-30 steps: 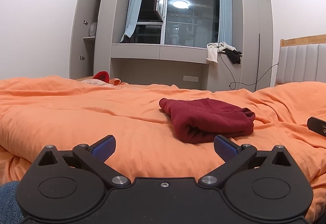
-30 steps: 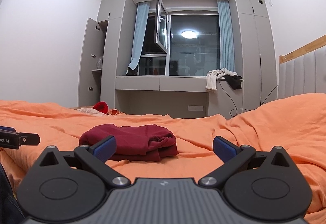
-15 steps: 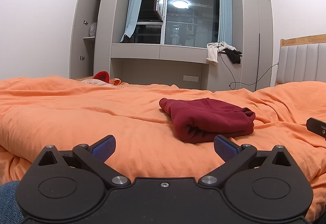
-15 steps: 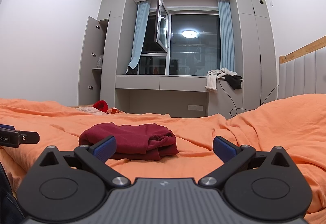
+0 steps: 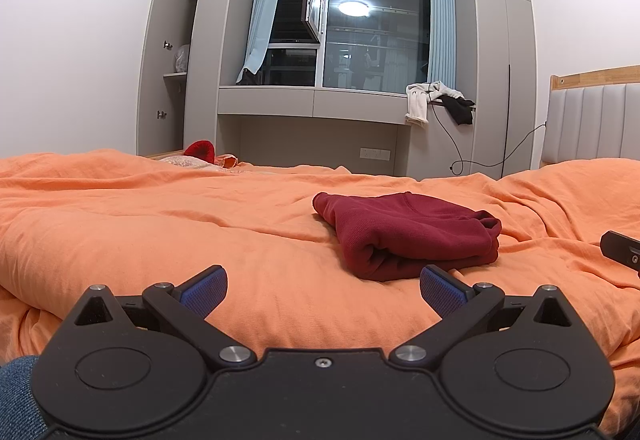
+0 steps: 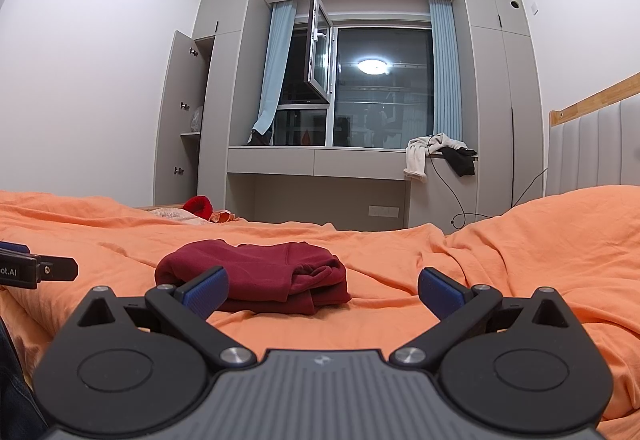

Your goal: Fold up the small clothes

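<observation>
A dark red garment (image 5: 408,236) lies folded in a compact bundle on the orange bedcover (image 5: 160,232). My left gripper (image 5: 323,290) hovers open in front of it, slightly to its left, with nothing between the blue pads. In the right wrist view the same garment (image 6: 256,276) sits ahead and to the left of my right gripper (image 6: 323,290), which is open and holds nothing. Each gripper shows at the edge of the other's view: the right gripper (image 5: 620,250) and the left gripper (image 6: 36,270).
More small clothes, red and pale (image 5: 200,155), lie at the bed's far edge. Grey wardrobes (image 5: 172,59) with an open door and a window bench line the far wall. A padded headboard (image 5: 592,127) stands at right. A denim-clad leg (image 5: 16,400) is at lower left.
Almost nothing has changed. Both grippers stay open and nearly still; the right wrist view has drifted very slightly. The folded garment has not moved.
</observation>
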`<state>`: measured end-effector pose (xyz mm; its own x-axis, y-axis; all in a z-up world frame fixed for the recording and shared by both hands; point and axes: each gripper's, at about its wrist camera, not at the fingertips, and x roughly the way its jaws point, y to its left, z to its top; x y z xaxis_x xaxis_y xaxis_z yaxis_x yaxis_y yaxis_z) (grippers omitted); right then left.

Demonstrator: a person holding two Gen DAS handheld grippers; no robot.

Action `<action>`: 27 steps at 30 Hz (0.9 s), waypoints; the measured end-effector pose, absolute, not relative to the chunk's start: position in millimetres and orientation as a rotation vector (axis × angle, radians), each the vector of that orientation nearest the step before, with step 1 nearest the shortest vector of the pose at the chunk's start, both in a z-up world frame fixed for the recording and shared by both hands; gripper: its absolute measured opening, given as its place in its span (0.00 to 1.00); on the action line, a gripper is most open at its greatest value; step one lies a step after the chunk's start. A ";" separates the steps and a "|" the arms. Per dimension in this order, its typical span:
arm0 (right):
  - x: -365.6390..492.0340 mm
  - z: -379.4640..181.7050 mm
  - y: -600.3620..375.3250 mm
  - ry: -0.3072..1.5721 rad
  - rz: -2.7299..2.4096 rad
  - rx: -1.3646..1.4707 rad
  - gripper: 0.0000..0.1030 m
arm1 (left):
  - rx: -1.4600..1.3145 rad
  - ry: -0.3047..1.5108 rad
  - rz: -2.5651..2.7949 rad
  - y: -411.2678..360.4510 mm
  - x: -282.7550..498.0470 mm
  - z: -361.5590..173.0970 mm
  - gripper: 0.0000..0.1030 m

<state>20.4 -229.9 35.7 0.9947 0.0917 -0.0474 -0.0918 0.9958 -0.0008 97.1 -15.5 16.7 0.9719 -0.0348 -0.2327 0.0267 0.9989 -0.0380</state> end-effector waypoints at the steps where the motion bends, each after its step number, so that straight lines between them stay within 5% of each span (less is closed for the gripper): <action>1: 20.5 35.6 -229.9 0.048 0.092 -0.003 1.00 | -0.035 0.236 -0.031 -15.6 97.1 16.7 0.99; 27: 20.5 35.0 -229.2 0.048 0.093 -0.007 1.00 | -0.009 0.264 -0.038 -17.8 101.9 10.8 0.99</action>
